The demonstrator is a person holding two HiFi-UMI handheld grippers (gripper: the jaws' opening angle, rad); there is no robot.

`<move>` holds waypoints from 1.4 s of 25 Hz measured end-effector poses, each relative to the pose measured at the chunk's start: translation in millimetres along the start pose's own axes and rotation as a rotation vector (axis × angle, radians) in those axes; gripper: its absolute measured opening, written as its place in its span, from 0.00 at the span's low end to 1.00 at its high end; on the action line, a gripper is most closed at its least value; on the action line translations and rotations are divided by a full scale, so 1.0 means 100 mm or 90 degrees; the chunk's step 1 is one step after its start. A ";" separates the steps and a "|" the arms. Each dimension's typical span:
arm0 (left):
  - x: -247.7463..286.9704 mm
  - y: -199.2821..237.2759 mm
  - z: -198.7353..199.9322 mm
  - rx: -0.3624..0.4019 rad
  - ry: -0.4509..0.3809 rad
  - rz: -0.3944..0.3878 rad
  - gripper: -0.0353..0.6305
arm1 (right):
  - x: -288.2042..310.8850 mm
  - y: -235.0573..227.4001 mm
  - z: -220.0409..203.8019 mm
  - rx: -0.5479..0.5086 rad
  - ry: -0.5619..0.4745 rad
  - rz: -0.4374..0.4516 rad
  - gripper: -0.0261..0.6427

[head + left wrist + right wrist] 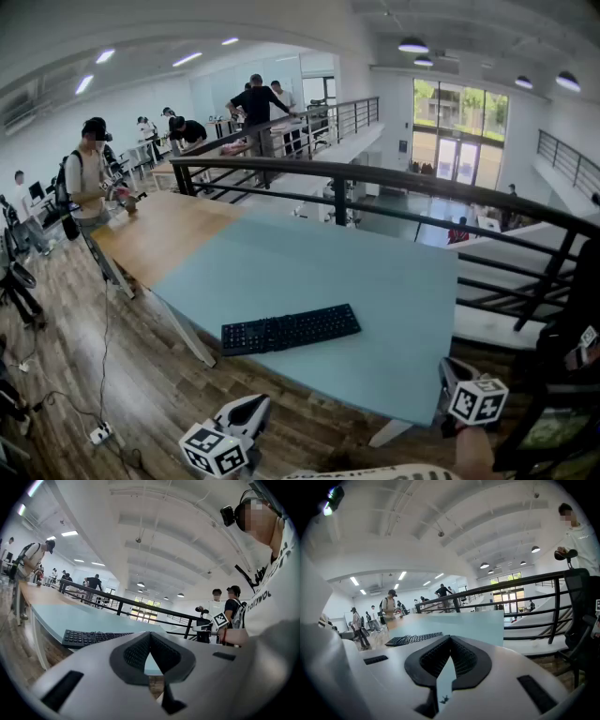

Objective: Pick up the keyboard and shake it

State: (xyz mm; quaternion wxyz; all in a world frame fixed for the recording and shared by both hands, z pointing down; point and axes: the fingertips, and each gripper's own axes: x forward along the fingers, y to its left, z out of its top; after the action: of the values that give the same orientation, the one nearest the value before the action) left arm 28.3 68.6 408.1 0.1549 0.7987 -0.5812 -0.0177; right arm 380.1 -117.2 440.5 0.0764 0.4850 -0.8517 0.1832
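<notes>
A black keyboard (290,329) lies flat near the front edge of the light blue table (375,281). It also shows low at the left as the keyboard (89,637) and as the keyboard (412,639). My left gripper (246,410) hangs below the table's front edge, left of the keyboard, shut and empty. The left gripper (150,641) has its jaws together with nothing in them. My right gripper (448,370) is at the table's front right corner, shut and empty. The right gripper (450,644) also shows closed jaws.
A black railing (375,183) runs behind the table. A wooden table (159,230) adjoins it on the left, with a person (89,173) standing at it. More people stand at the far tables (253,103). A power strip (98,433) and cable lie on the wooden floor. A black chair (581,616) stands right.
</notes>
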 end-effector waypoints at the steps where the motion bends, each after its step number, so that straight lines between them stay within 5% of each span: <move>1: 0.01 0.00 0.00 0.001 -0.003 -0.001 0.06 | -0.01 -0.01 0.02 0.002 -0.001 0.000 0.09; 10: -0.03 0.01 0.03 0.004 -0.020 0.013 0.06 | 0.00 -0.07 -0.02 0.028 -0.002 -0.006 0.09; 21: -0.08 0.25 -0.05 -0.051 -0.025 0.029 0.06 | 0.32 0.36 -0.21 0.011 0.060 0.041 0.09; 35: 0.09 1.67 0.45 -0.053 -0.002 0.026 0.06 | 1.56 1.33 0.07 0.016 0.084 0.054 0.09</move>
State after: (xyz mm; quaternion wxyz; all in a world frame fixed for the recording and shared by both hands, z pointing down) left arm -132.9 3.8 411.1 0.1871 0.7794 -0.5965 -0.0401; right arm 185.9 -182.8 450.9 0.1181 0.4360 -0.8623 0.2288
